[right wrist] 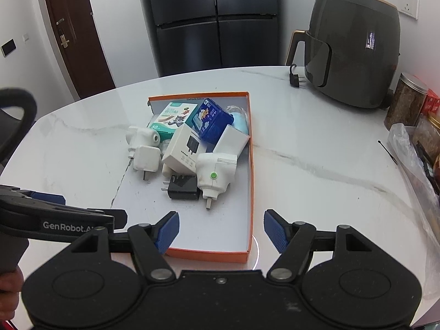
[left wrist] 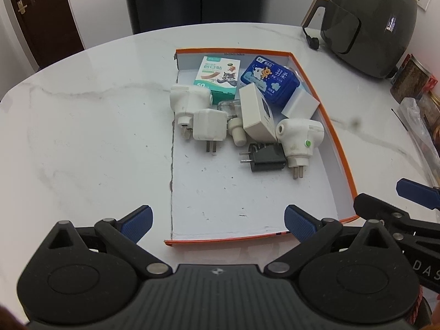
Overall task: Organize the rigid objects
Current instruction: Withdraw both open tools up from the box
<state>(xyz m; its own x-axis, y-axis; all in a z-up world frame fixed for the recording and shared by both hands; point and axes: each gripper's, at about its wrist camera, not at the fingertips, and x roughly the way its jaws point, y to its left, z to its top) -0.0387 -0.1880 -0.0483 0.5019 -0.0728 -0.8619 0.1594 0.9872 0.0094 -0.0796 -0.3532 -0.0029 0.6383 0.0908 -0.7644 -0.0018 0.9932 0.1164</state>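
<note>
An orange-rimmed shallow box (left wrist: 338, 148) (right wrist: 251, 165) lies on the marble table with a pile in its far half. In it are white plug adapters (left wrist: 207, 125) (right wrist: 145, 158), a white plug with a green dot (left wrist: 298, 137) (right wrist: 214, 172), a black charger (left wrist: 265, 158) (right wrist: 183, 188), a white charger carton (left wrist: 254, 114) (right wrist: 183, 148), a plaster box (left wrist: 218, 75) (right wrist: 172, 117) and a blue tissue pack (left wrist: 271, 81) (right wrist: 210, 119). My left gripper (left wrist: 218, 221) hangs open above the box's near edge, empty. My right gripper (right wrist: 221, 231) is open too, over the near right corner, holding nothing.
A dark air fryer (left wrist: 368, 24) (right wrist: 354, 44) stands at the back right, its plug (right wrist: 295, 77) lying on the table. Jars and a plastic bag (right wrist: 412, 165) crowd the right edge. A black fridge (right wrist: 214, 19) and a brown door (right wrist: 74, 27) are behind.
</note>
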